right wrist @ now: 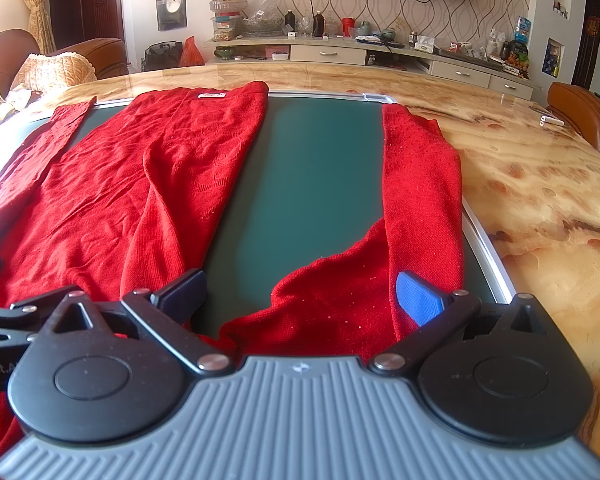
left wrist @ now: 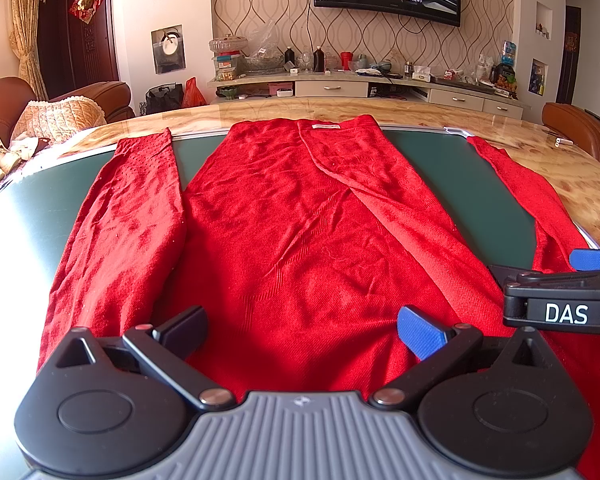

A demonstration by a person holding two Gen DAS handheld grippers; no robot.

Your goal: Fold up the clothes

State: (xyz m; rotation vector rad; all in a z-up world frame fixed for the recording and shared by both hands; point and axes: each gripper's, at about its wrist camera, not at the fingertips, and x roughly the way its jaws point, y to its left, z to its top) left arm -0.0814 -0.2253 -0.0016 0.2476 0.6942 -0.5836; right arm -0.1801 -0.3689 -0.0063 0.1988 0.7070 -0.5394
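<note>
A red knit garment lies spread flat on a dark green mat, its body in the middle and a long piece stretched out on each side. A white label shows at its far edge. My left gripper hovers open over the near part of the body, nothing between its fingers. My right gripper stands open over the near end of the right piece and the bare green mat. The right gripper's side shows at the right edge of the left wrist view.
The mat lies on a glossy marble-patterned table. A small white object rests at the table's far right. Brown leather chairs stand around it. A cluttered TV cabinet runs along the back wall.
</note>
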